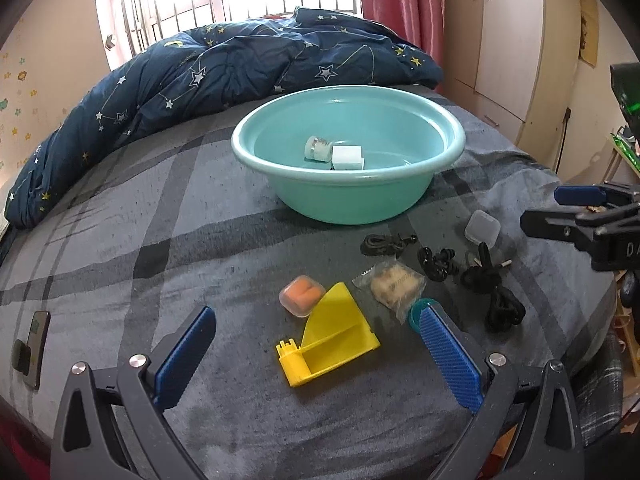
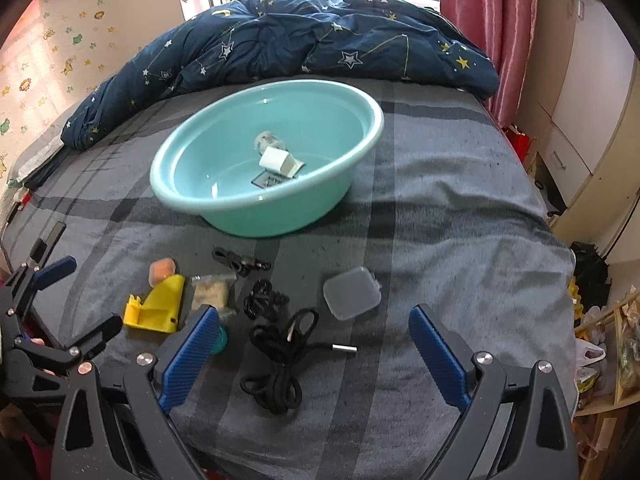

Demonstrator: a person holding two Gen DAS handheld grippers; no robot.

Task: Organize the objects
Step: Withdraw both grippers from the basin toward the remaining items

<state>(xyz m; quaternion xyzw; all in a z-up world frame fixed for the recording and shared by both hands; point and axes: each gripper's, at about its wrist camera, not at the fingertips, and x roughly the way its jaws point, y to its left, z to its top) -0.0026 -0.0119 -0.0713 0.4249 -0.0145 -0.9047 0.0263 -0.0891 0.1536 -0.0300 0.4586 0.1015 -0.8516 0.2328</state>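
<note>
Two items, a small jar (image 1: pixel 318 148) and a white box (image 1: pixel 347 157), already lie in the teal basin (image 2: pixel 168 160), evidently my collecting bin. The rest wait on the bed (image 2: pixel 460 240) before it: yellow plastic piece (image 1: pixel 332 336), orange earplug case (image 1: pixel 301 294), black cord (image 2: pixel 280 364), clear case (image 2: pixel 352 294). My left gripper (image 1: pixel 316 328) and right gripper (image 2: pixel 312 328) hover with jaws spread wide, empty, ready to pick.
</note>
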